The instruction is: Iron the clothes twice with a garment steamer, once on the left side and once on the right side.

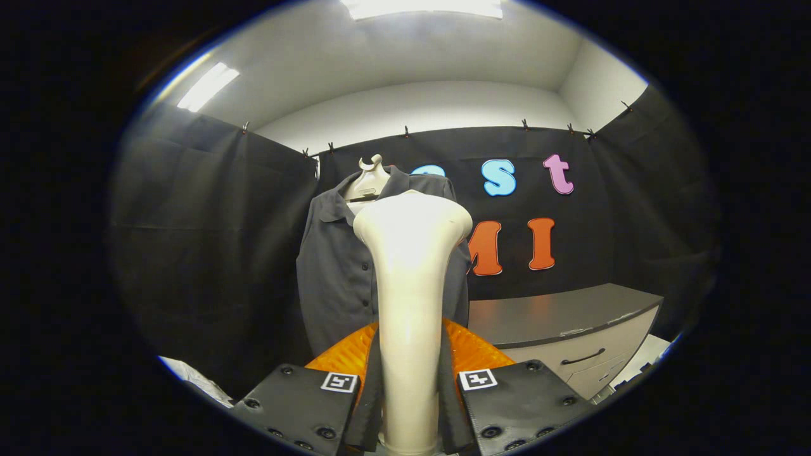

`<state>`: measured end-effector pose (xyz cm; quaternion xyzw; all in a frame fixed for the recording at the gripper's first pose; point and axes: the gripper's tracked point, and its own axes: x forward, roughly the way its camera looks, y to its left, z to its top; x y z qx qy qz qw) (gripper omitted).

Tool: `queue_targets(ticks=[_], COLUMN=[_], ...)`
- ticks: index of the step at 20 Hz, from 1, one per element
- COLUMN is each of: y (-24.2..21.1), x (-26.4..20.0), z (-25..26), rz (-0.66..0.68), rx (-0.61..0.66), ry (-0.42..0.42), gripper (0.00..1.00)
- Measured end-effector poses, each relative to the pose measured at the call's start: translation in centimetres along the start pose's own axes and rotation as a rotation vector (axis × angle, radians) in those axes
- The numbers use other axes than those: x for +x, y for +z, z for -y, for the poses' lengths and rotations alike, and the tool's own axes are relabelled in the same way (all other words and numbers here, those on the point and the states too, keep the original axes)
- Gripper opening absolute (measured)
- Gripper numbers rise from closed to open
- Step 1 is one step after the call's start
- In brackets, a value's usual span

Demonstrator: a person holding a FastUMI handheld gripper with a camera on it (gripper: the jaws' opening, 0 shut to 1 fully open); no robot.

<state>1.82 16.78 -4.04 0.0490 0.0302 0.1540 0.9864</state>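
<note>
Firmly gripped steamer, before shirt.

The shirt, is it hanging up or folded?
Hanging up. The shirt hangs spread on a hanger against the black wall, beyond the steamer that the fingers grip.

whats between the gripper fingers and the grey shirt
In the gripper view, the cream plastic steamer, clamped by the hand-held gripper, rises before the grey buttoned shirt.

The steamer between the fingers hides the shirt's middle; its base, perhaps orange, is cut off.
</note>
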Motion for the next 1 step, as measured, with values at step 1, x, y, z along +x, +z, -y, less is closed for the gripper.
queue_targets(ticks=[1], y=[0.04], x=[0.05], z=[0.05], rz=[0.001], rx=[-0.001], ry=[-0.003], gripper=[0.44])
